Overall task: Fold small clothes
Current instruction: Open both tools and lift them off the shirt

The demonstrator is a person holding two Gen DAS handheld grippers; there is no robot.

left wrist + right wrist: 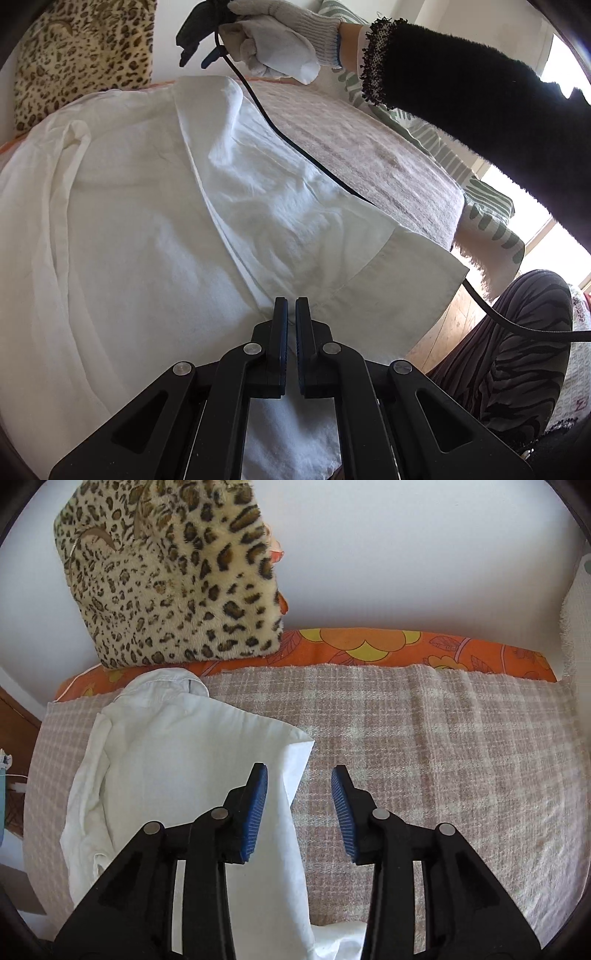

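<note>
Left tool (291,306) pinches shirt (147,221) edge; right tool (299,775) gapes above blanket (443,757).

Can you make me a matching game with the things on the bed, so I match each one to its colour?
Things:
1. shirt
2. cushion
3. blanket
4. gripper pads

Colours:
A. blue
B. pinkish-beige checks
C. white
D. leopard spots

Pairs: 1-C, 2-D, 3-B, 4-A
</note>
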